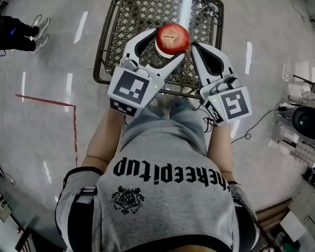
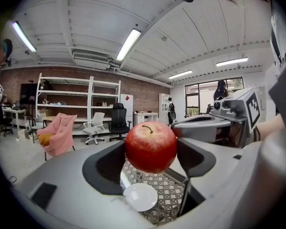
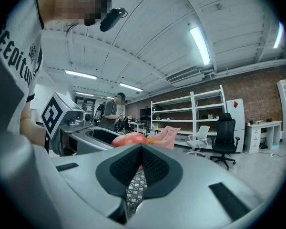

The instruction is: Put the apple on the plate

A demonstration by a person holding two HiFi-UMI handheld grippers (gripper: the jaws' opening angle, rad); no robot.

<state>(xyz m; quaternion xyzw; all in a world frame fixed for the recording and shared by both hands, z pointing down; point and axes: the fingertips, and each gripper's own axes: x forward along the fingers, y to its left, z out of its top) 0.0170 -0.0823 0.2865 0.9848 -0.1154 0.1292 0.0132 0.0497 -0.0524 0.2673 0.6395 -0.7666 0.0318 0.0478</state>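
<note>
The round red apple (image 1: 172, 38) is glossy, with paler yellowish flecks across its skin and a short dark curved stem standing up from the dimple on top. It is pinched at its two sides by the dark inner pads of the left tool (image 1: 171, 42), whose grey jaws stand apart around it. In the left gripper view the apple (image 2: 150, 147) hangs in the air between the jaws of that tool (image 2: 150, 152), raised clear of the small round white plate (image 2: 142, 197) that lies below it on the brown metal lattice desk (image 2: 174, 194). Part of the plate is cut off by the lower edge of the left-hand jaw, and from the head view the apple covers nearly all of it. Seen from above, the apple sits over the near half of the desk (image 1: 142, 14). The right tool (image 1: 196, 47) is just beside the apple on the person's right, its jaws pressed together with nothing between them. In the right gripper view the closed ribbed pads of that tool (image 3: 140, 163) hide most of the apple (image 3: 128, 139), so only its red top shows above them. The lattice shows through a thin slit lower down.
</note>
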